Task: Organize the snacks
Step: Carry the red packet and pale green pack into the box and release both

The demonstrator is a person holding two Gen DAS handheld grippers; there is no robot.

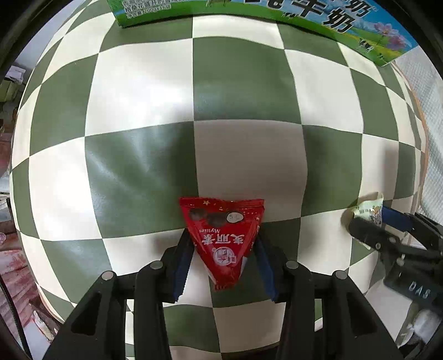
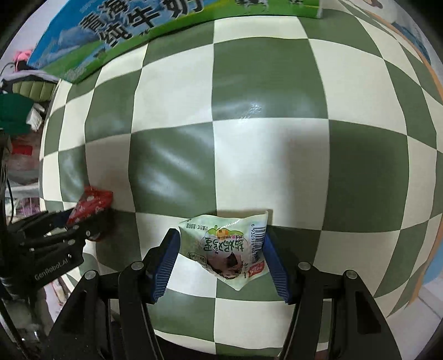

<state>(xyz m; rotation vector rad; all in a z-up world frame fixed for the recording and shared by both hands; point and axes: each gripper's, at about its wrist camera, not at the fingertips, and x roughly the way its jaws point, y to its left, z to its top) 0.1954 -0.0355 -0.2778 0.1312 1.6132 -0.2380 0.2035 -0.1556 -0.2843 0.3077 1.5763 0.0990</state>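
Clamped between the left gripper [image 1: 224, 249] pads at lower centre is a red triangular packet [image 1: 223, 235]; a pale green packet [image 2: 227, 246] is held by the right gripper [image 2: 221, 249]. A milk carton box [image 1: 277, 13] is seen along both views' upper edge, contents hidden.

Green-and-cream checkered tablecloth [image 1: 144, 91]. Red triangular snack pkt [image 1: 223, 235] w/ white lettering. Pale-green-and-white snack pkt [image 2: 227, 246], black barcode. Blue-green milk carton [image 2: 116, 30]. Blue finger pads [image 2: 166, 263].
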